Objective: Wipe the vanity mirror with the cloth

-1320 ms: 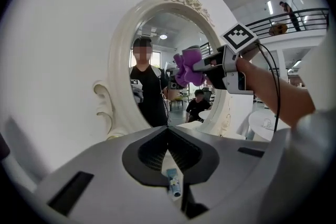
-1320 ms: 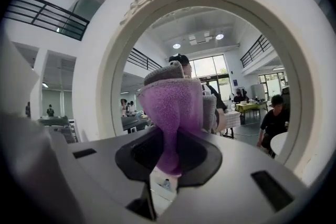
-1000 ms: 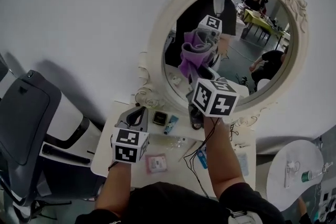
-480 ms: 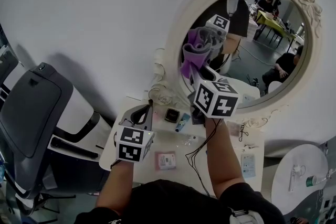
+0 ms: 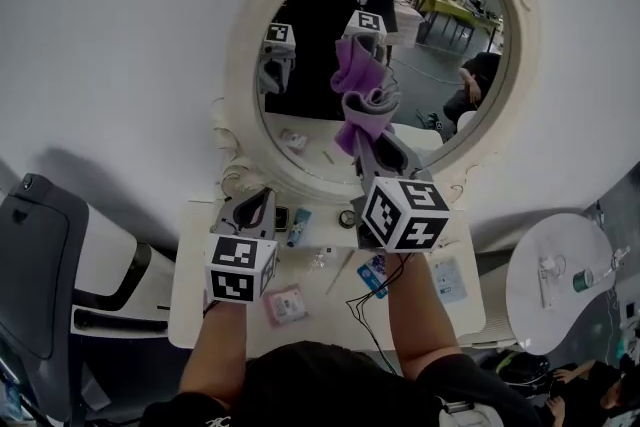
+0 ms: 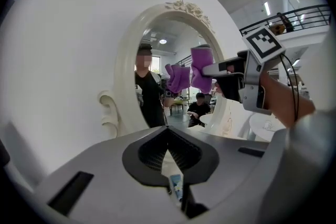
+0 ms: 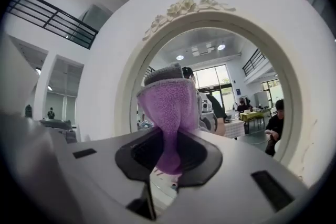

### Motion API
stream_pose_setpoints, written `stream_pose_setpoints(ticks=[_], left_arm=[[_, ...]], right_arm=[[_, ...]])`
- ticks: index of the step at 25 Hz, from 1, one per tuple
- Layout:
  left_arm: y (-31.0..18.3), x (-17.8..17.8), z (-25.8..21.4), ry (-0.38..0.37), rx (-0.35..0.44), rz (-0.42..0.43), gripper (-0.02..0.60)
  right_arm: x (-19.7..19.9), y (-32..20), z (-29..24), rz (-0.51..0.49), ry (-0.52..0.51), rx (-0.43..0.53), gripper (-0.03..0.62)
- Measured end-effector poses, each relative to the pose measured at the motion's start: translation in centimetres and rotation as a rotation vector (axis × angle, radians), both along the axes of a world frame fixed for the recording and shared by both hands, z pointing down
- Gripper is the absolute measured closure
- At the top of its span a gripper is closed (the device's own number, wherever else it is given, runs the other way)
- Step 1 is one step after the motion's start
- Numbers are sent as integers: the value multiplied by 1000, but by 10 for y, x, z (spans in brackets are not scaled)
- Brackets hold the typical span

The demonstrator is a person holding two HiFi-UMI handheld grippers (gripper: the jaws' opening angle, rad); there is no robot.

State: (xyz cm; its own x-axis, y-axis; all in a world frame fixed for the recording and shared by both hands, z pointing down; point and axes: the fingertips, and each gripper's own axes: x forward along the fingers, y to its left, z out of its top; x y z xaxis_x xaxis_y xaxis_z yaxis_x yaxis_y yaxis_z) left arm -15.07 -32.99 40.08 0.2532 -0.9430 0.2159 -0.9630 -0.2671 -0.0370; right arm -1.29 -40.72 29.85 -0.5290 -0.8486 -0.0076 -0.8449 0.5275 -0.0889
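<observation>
While your right gripper (image 7: 170, 160) is clamping the cloth (image 7: 169, 113) at the mirror (image 5: 236, 65) ahead, you are likely wiping; your left gripper (image 6: 168, 152) is resting closed, empty. Next, sweep sideways.

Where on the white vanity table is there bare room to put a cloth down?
Bare: the table's left end, between its edge and the pink packet, and the front right corner past the white card. Crowded: the middle strip below the mirror, with the tube and a blue item.
</observation>
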Motion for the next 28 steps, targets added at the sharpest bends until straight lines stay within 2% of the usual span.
stream_pose_setpoints(ticks=[6, 11, 18, 28], left_arm=[[-23, 77, -6, -5, 6, 152, 584], [-29, 121, -12, -3, 37, 196, 584], [-31, 149, -15, -5, 38, 220, 584], [-29, 155, -17, -26, 33, 195, 584]], right_arm=[[104, 16, 17, 222, 21, 36, 520], [146, 32, 39, 273, 28, 46, 520], [160, 39, 64, 269, 46, 3, 520], [155, 39, 76, 202, 18, -20, 520]])
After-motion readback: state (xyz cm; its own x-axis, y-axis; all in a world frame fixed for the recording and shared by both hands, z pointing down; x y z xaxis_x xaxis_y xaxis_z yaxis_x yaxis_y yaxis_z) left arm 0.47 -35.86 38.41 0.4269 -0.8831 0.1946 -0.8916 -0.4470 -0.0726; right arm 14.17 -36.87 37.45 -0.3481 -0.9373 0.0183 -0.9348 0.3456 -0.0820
